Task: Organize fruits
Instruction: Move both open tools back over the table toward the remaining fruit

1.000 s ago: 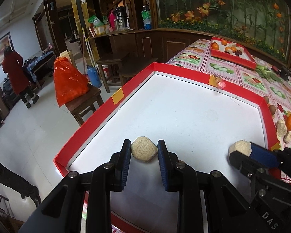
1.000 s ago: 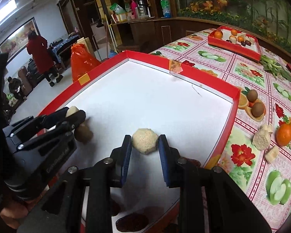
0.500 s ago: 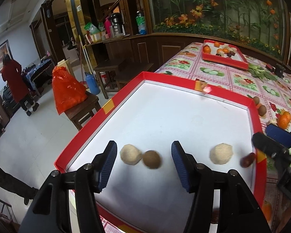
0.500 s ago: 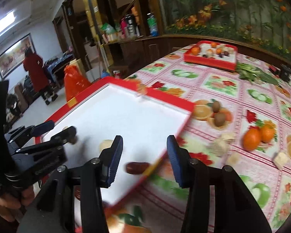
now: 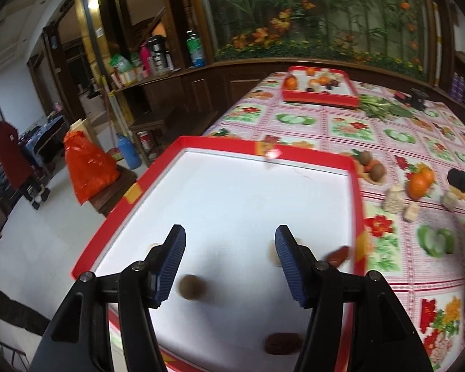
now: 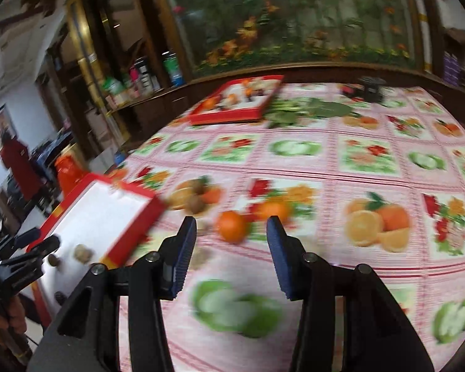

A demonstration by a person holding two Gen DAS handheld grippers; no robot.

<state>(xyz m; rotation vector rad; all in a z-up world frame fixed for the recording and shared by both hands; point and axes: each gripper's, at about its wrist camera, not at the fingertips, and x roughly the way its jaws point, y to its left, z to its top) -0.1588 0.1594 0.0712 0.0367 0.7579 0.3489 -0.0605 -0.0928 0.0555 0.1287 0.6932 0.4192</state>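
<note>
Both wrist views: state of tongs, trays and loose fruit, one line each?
Left tongs: open, empty, over the near tray.
Right tongs: open, empty, over the tablecloth.
Near tray: holds a few small fruits.
Brown fruit: loose in the tray, ungripped.
Orange: on the tablecloth, ahead of the right tongs, ungripped.
Far tray: holds sorted fruit.

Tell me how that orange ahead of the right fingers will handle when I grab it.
The orange looks round and sits loose on the flat tablecloth, so a nudge would probably roll it. Its skin seems smooth; the ribbed fingers should help. The right gripper looks open wider than it, so it likely fits.
</note>
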